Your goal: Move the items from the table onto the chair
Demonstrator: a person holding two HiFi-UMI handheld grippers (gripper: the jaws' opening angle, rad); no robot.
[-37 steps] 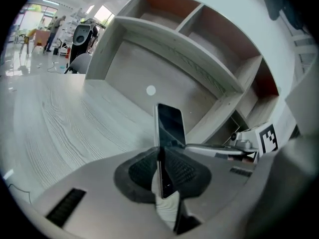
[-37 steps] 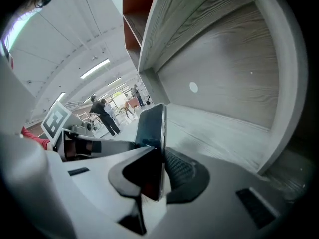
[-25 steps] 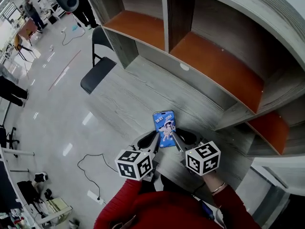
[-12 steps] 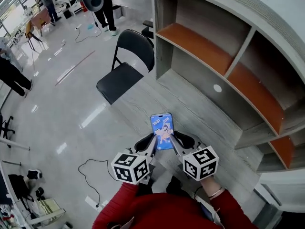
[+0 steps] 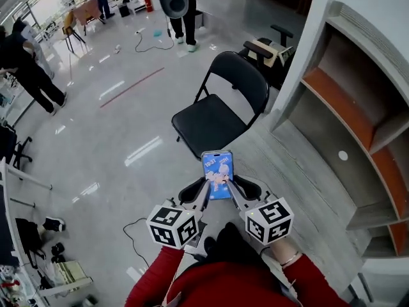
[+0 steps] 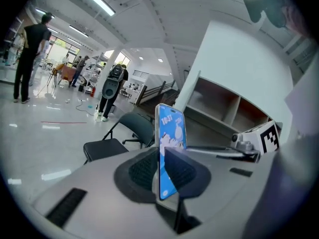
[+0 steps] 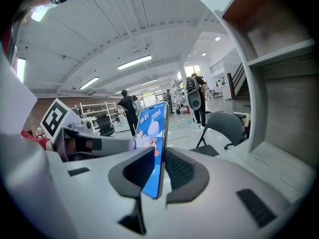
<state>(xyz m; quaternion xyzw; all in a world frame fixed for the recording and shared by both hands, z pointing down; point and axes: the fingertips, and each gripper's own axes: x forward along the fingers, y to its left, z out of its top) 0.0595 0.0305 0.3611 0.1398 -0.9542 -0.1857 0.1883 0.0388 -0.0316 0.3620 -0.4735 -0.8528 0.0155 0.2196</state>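
A phone [image 5: 217,174] with a lit blue screen is held flat between both grippers, screen up. My left gripper [image 5: 206,192] is shut on its left edge and my right gripper [image 5: 231,190] on its right edge. The phone [image 6: 168,148] stands edge-on between the left pads in the left gripper view. The right gripper view shows the phone [image 7: 153,143] clamped the same way. A black folding chair [image 5: 214,117] stands on the floor just beyond the phone, its seat bare; the chair [image 6: 107,146] also lies behind the phone in the left gripper view.
A grey shelf unit [image 5: 364,107] with orange boards runs along the right. A black cable [image 5: 137,226] loops on the floor at lower left. An office chair [image 5: 268,50] sits behind the folding chair. People stand far back on the left.
The view has swung left from the shelf unit, so the folding chair has come from the upper left to straight ahead of the phone. Both grippers keep the same hold.
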